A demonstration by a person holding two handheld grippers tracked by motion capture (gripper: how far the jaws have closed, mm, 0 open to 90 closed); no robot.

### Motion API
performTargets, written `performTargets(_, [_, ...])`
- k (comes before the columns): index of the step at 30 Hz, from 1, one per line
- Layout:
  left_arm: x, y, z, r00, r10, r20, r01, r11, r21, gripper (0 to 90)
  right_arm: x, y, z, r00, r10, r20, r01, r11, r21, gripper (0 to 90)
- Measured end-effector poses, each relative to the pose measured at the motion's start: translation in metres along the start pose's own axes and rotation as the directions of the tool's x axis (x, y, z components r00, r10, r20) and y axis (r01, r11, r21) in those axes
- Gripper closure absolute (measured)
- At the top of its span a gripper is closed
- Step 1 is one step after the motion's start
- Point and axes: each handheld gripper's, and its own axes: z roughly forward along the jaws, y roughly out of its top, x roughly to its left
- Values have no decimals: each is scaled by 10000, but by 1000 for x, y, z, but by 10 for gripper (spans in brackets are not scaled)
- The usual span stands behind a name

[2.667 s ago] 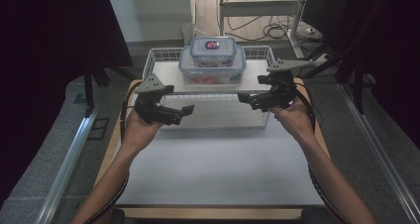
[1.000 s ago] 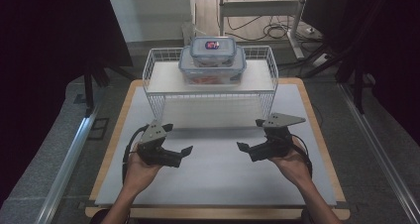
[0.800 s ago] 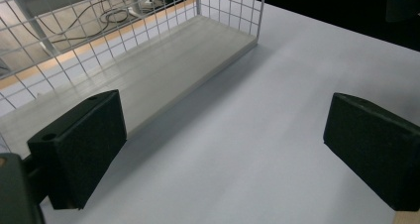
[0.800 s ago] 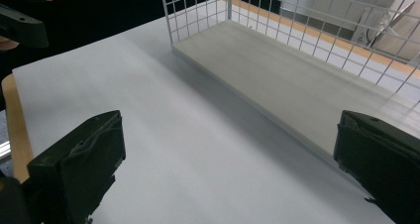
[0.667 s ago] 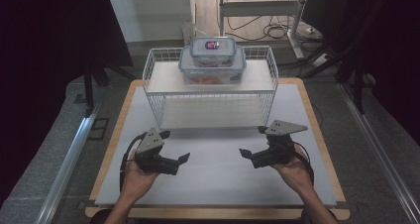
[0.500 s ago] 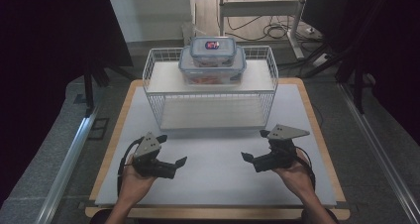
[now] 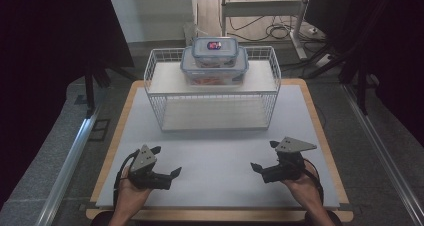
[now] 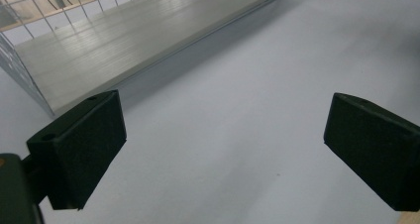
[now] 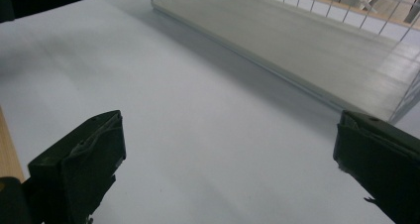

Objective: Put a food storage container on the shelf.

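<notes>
A white wire rack (image 7: 165,80) stands at the back middle of the white table (image 7: 220,151). On its top shelf a large clear lidded container (image 7: 215,70) carries a smaller one (image 7: 215,50) with a pink label. My left gripper (image 7: 167,160) rests low near the front left, open and empty; in the left gripper view (image 8: 223,149) its jaws stand wide apart over bare table. My right gripper (image 7: 264,155) is near the front right, also open and empty, its jaws (image 9: 228,169) angled toward the rack's lower shelf (image 9: 307,40).
The rack's lower shelf (image 8: 124,40) is bare. A wooden border (image 7: 320,121) runs around the white mat. Metal rails (image 7: 70,156) lie on the floor at both sides, and a desk frame with cables (image 7: 280,21) stands behind.
Both grippers have drawn back from beside the rack to the near part of the table and dropped lower. They stay open and empty; the containers have not moved.
</notes>
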Motion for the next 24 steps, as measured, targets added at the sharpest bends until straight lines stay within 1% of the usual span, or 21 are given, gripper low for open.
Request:
performTargets(3, [-2, -4, -1, 10000, 51, -45, -51, 10000, -13, 24, -1, -7, 0, 10000, 43, 82, -45, 9999, 153, 0])
performTargets(7, [-3, -11, -2, 9999, 86, -57, -85, 9999, 124, 22, -2, -15, 0, 9998, 74, 177, -80, 9995, 300, 0])
performTargets(10, [-4, -18, -2, 9999, 11, -136, -7, 9996, 299, 18, -2, -23, 1, 9994, 59, 347, -77, 9986, 516, 0])
performTargets(13, [-3, -22, -2, 9998, -57, -189, 65, 9992, 404, 17, -2, -27, 1, 9993, 117, 356, -139, 9979, 637, 0])
performTargets(16, [-3, -27, -1, 9996, -72, -281, 89, 9981, 611, 17, -2, -32, 3, 9991, 160, 400, -194, 9961, 860, 0])
performTargets(18, [-3, -31, 0, 9993, -96, -373, 127, 9964, 833, 17, -2, -35, 4, 9989, 224, 402, -264, 9945, 1013, 0])
performTargets(19, [-2, -33, 2, 9993, -175, -339, 206, 9953, 942, 17, -2, -37, 5, 9987, 279, 421, -323, 9935, 1087, 0])
performTargets(20, [-2, -36, 3, 9993, -250, -294, 280, 9940, 1062, 17, -2, -41, 6, 9986, 343, 404, -392, 9908, 1294, 0])
performTargets(21, [-2, -37, 4, 9992, -282, -287, 313, 9931, 1128, 17, -2, -41, 6, 9986, 343, 404, -392, 9908, 1294, 0])
performTargets(22, [-2, -38, 6, 9992, -294, -266, 326, 9909, 1304, 16, -3, -42, 7, 9986, 351, 395, -403, 9896, 1384, 0])
performTargets(24, [-2, -38, 8, 9989, -320, -356, 365, 9900, 1359, 13, -3, -43, 7, 9982, 359, 470, -425, 9881, 1476, 0])
